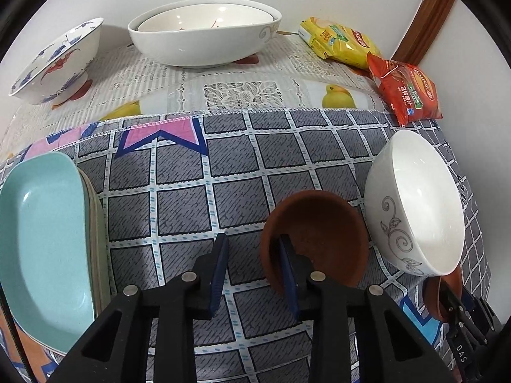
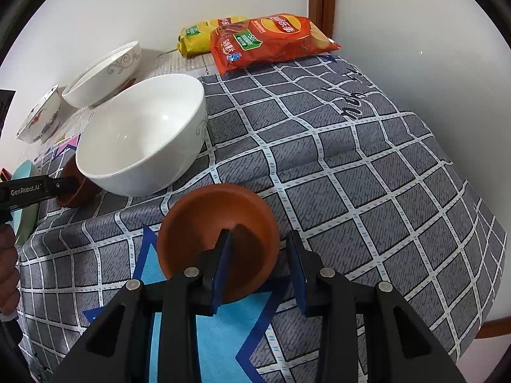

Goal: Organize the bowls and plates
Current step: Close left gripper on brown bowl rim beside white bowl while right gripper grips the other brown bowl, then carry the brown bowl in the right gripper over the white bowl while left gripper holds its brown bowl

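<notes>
Presently, two entries open, both small brown bowls on the cloth-covered worktop (image 1: 191, 191).

Item 1: first brown bowl (image 1: 319, 236), at the left gripper (image 1: 254, 239). The jaws stand apart and straddle the near wall, one finger inside the bowl, the other outside with a visible gap to the wall. Nothing is clamped yet. A rim pinch probably suits a shallow bowl with no handle.

Item 2: second brown bowl (image 2: 220, 236), at the right gripper (image 2: 258, 234). The arrangement is mirrored: jaws apart, one finger inside, the other just outside the rim, and no pad is seen pressing. Matched holds suggest the pair is meant for nesting.

Item 3: white scroll-patterned bowl (image 1: 415, 204), beyond the jaws, between the two brown bowls.

Item 4: stacked teal plates (image 1: 44, 233), off to the outer side of the left jaws, already gathered.

Item 5: nested white serving bowls (image 1: 204, 32) and a painted bowl (image 1: 54, 60), far ahead by the wall, near two snack packets (image 1: 405, 89).

View notes: the left wrist alone shows the plate stack fully and the nesting in the serving bowls. The right wrist alone shows the second bowl's interior and the finger inside it.
</notes>
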`<action>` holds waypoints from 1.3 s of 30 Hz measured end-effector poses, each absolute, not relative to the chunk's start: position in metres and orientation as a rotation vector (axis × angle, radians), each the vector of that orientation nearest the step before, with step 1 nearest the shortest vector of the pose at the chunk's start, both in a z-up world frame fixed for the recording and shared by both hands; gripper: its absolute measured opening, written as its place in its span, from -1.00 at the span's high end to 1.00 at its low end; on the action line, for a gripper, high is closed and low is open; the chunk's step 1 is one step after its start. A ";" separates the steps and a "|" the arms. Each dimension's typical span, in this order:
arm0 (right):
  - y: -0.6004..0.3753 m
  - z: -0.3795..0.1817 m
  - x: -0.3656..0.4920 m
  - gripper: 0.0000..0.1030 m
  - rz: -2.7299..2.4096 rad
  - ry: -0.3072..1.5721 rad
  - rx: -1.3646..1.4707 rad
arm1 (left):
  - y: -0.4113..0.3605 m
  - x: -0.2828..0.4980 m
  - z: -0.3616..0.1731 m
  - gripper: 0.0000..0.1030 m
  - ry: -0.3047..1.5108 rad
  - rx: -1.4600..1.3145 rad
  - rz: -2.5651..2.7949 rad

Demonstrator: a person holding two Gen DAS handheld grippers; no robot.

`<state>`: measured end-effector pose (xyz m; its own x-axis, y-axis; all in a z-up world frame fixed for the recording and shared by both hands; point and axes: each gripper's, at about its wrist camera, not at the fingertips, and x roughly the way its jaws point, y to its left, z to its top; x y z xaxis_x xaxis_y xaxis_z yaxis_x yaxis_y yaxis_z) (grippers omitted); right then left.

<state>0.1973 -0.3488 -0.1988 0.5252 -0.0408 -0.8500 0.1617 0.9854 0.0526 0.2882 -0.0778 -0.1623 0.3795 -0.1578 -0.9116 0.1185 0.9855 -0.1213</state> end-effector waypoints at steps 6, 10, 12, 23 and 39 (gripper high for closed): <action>-0.347 -0.198 0.197 0.33 -0.128 1.011 0.117 | -0.080 0.290 -0.164 0.46 1.166 -0.035 -0.182; -0.346 -0.198 0.197 0.33 -0.128 1.006 0.107 | -0.081 0.290 -0.164 0.55 1.158 -0.027 -0.195; -0.345 -0.199 0.197 0.33 -0.125 0.998 0.099 | -0.081 0.290 -0.164 0.57 1.160 -0.036 -0.196; -0.347 -0.199 0.199 0.51 -0.124 0.975 0.115 | -0.074 0.289 -0.164 0.80 1.170 -0.110 -0.252; -0.351 -0.183 0.194 0.82 -0.111 0.933 0.240 | -0.063 0.268 -0.139 0.85 1.127 -0.120 -0.306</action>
